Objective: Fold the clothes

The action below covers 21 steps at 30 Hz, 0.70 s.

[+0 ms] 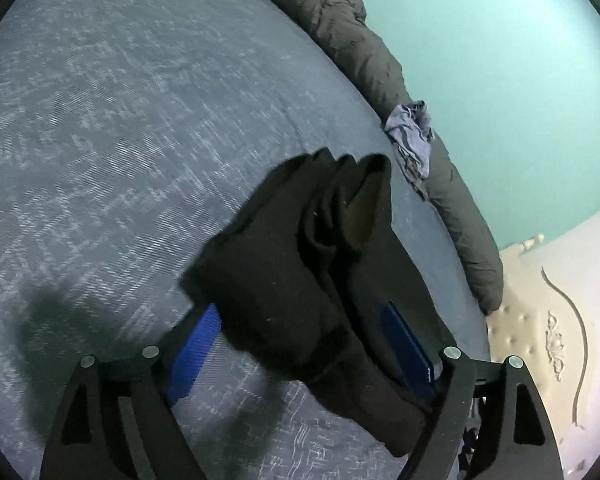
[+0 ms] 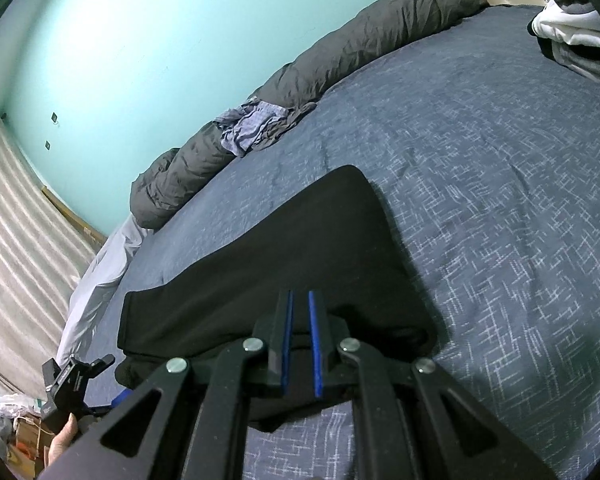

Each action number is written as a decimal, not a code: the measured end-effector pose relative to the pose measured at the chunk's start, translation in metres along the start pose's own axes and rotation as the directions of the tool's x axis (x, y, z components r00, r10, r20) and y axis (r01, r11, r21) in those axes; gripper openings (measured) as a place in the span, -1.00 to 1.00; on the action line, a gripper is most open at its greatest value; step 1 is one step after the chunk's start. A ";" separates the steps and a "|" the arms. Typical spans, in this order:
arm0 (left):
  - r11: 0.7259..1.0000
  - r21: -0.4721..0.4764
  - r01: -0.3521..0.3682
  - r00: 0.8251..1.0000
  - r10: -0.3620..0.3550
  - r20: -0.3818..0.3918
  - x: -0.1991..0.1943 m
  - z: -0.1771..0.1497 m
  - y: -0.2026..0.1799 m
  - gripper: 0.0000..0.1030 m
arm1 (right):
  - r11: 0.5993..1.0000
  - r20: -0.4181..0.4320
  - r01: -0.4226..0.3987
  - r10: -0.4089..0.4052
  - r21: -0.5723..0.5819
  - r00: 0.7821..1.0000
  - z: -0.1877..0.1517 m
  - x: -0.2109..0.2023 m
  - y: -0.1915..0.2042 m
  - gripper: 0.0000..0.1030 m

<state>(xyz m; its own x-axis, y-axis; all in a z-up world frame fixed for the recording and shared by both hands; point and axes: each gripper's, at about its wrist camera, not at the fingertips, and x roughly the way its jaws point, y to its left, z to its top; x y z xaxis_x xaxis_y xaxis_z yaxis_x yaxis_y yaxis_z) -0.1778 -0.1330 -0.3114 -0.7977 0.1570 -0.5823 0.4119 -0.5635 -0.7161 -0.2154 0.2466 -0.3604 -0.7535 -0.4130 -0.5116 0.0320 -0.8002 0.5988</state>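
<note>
A black garment [image 2: 284, 248] lies folded on the blue patterned bedspread [image 2: 500, 200]. My right gripper [image 2: 300, 294] is pinched on its near edge, the blue pads [image 2: 287, 344] almost together with black cloth between them. In the left wrist view one end of the black garment [image 1: 300, 264] is bunched and lies across my left gripper [image 1: 300, 304]. That gripper's jaws stand wide apart, a blue pad [image 1: 194, 354] on either side of the cloth, and its fingertips are hidden under the fabric. The left gripper [image 2: 74, 380] also shows at the garment's left end, held by a hand [image 2: 62, 440].
A rolled dark grey duvet [image 2: 340, 52] lines the bed's far side along the teal wall, with a crumpled light blue cloth [image 2: 252, 124] on it. White and grey clothes [image 2: 572, 36] sit at the bed's far right. A tufted cream headboard [image 1: 540, 340] stands beyond the bed's end.
</note>
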 end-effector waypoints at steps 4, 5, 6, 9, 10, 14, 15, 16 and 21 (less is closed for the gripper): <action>1.000 -0.011 -0.008 1.000 0.008 0.009 0.014 0.005 0.000 0.79 | 1.000 0.002 0.003 -0.003 -0.001 1.000 0.001 0.000 -0.001 -0.85; 1.000 -0.018 -0.013 1.000 0.013 0.009 0.019 0.006 0.001 0.83 | 1.000 0.002 0.004 -0.004 0.000 1.000 0.001 0.000 -0.002 -0.85; 1.000 -0.025 -0.017 1.000 0.017 0.009 0.023 0.007 0.002 0.84 | 1.000 0.002 0.005 -0.005 0.003 1.000 0.001 0.000 -0.003 -0.85; 0.999 -0.033 -0.031 0.999 0.032 0.011 0.036 0.010 0.004 0.87 | 1.000 0.005 0.010 -0.010 0.014 1.000 0.003 -0.001 -0.007 -0.85; 0.999 -0.035 -0.034 0.999 0.034 0.015 0.039 0.011 0.004 0.87 | 1.000 0.006 0.010 -0.010 0.016 1.000 0.004 -0.001 -0.008 -0.85; 0.999 0.001 -0.041 0.998 0.041 0.039 0.046 0.016 -0.002 0.81 | 1.000 0.009 0.014 -0.014 0.020 1.000 0.005 -0.002 -0.011 -0.85; 0.999 0.012 -0.044 0.998 0.043 0.044 0.048 0.017 -0.004 0.71 | 1.000 0.008 0.014 -0.015 0.021 1.000 0.005 -0.002 -0.012 -0.85; 0.999 0.024 -0.046 0.998 0.045 0.049 0.049 0.018 -0.005 0.36 | 1.000 0.007 0.015 -0.016 0.023 1.000 0.005 -0.002 -0.013 -0.85; 0.997 0.066 -0.026 0.999 0.023 0.047 0.050 0.026 -0.016 -0.11 | 0.999 0.011 0.015 -0.016 0.029 1.000 0.008 -0.004 -0.016 -0.85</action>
<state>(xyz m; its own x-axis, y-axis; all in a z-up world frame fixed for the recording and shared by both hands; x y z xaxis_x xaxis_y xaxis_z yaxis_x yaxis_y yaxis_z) -0.2358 -0.1371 -0.3196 -0.8079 0.1059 -0.5797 0.4024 -0.6196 -0.6739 -0.2182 0.2642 -0.3629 -0.7611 -0.3955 -0.5140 0.0015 -0.7936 0.6085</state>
